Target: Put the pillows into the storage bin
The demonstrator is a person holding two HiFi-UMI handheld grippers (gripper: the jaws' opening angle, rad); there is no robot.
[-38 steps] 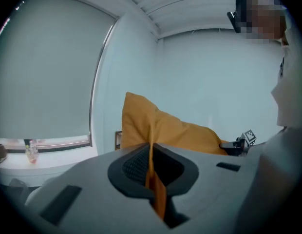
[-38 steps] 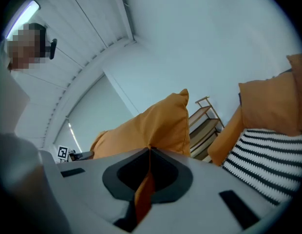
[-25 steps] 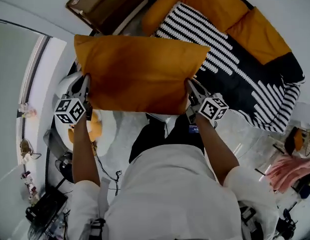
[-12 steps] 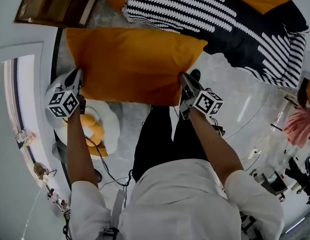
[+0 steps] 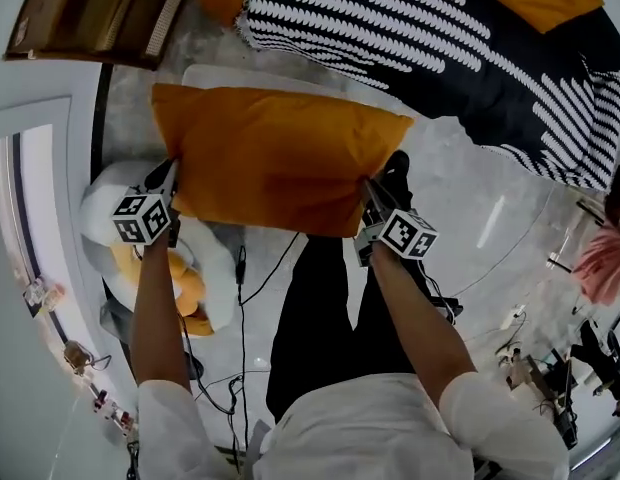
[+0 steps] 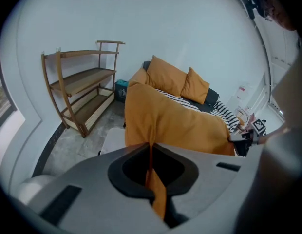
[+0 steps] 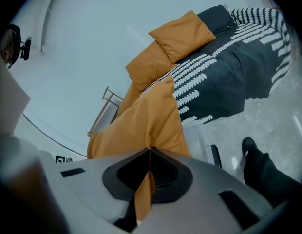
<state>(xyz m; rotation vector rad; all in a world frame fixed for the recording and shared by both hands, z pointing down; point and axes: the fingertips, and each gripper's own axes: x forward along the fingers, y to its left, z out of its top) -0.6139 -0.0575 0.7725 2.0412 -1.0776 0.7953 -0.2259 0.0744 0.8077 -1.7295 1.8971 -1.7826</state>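
A large orange pillow (image 5: 275, 158) hangs stretched between my two grippers. My left gripper (image 5: 168, 180) is shut on its left corner, and the right gripper (image 5: 373, 198) is shut on its right corner. In the left gripper view the orange cloth (image 6: 170, 123) runs through the shut jaws of the left gripper (image 6: 151, 147). The right gripper view shows the same pinch on the pillow (image 7: 141, 123) by the right gripper (image 7: 149, 154). A pale storage bin (image 5: 225, 74) lies on the floor below the pillow, mostly hidden by it; its rim (image 6: 111, 139) (image 7: 205, 150) shows past the pillow in both gripper views.
A bed with a black-and-white striped cover (image 5: 470, 48) holds more orange pillows (image 6: 173, 77) (image 7: 182, 33). A wooden shelf (image 5: 100, 13) stands at the wall. A white and orange plush (image 5: 205, 268) and a black cable (image 5: 240, 288) lie at the left. The person's dark-trousered legs (image 5: 320, 318) stand behind the pillow.
Both grippers have come down with the pillow, which now hangs low over the pale bin on the floor. The grip on both corners is unchanged.
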